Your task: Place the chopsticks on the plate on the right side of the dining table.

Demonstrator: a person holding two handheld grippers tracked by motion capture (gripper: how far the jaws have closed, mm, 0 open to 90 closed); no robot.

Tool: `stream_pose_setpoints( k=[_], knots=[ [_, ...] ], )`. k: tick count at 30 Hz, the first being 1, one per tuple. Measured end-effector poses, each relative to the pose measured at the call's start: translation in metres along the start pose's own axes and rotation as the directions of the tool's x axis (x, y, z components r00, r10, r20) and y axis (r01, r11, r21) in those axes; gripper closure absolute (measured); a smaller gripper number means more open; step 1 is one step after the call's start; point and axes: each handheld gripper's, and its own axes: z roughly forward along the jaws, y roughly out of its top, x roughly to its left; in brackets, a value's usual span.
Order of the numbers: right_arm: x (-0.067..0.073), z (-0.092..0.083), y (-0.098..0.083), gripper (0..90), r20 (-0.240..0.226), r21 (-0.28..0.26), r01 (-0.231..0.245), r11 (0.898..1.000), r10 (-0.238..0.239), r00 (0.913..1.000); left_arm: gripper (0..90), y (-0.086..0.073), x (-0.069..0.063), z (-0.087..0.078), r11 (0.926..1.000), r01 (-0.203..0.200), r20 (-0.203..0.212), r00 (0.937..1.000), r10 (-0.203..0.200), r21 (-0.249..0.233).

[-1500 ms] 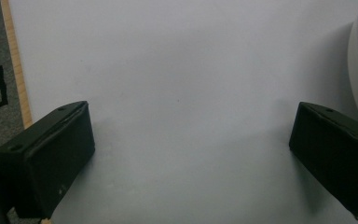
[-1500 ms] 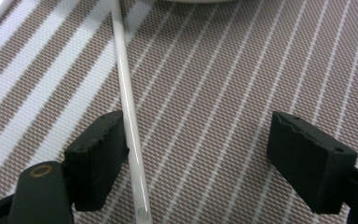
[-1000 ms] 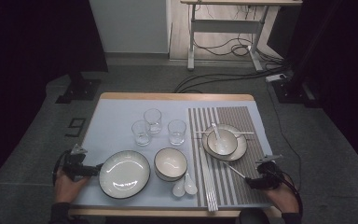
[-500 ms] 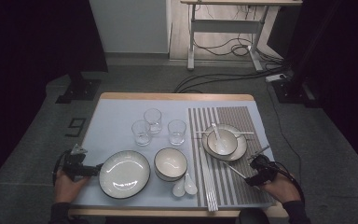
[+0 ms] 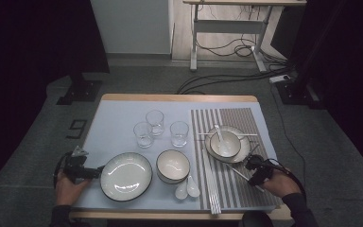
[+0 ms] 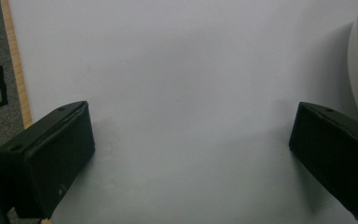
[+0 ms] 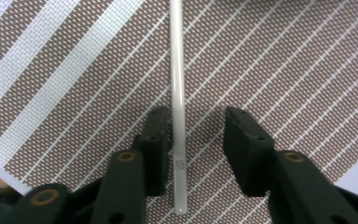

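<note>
Hovering low over the striped placemat (image 5: 231, 184) at the counter's (image 5: 118, 123) near right corner, the right tool (image 7: 193, 135) had its jaws closing around a white chopstick (image 7: 177, 93), which lay flat on the mat between them; one pad sat right against it, the other stood off with a gap, so nothing was gripped yet. From above, that chopstick (image 5: 238, 174) lay just in front of the bowl-and-plate set (image 5: 227, 144). Over on the left, the left tool (image 5: 78, 168) rested wide open and empty beside the large plate (image 5: 125, 176)
</note>
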Motion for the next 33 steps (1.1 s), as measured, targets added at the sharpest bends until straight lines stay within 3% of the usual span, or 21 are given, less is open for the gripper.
stream_pose_setpoints(
  k=[13,18,33],
  knots=[
    [-0.003,0.004,0.015,77.1,-0.054,0.045,0.017,0.999,-0.015,0.9984,0.0,0.0,0.0,0.0,1.0,0.001,0.001,1.0,-0.001,0.0],
    [-0.005,0.005,0.018,83.2,-0.081,0.073,0.004,0.997,0.002,0.9967,0.0,0.0,0.0,0.0,1.0,0.0,0.001,1.0,0.0,0.0],
    [0.002,0.003,0.012,84.1,-0.078,0.065,0.032,0.997,-0.027,0.9966,0.0,0.0,0.0,0.0,1.0,0.001,0.001,1.0,-0.001,0.001]
  ],
)
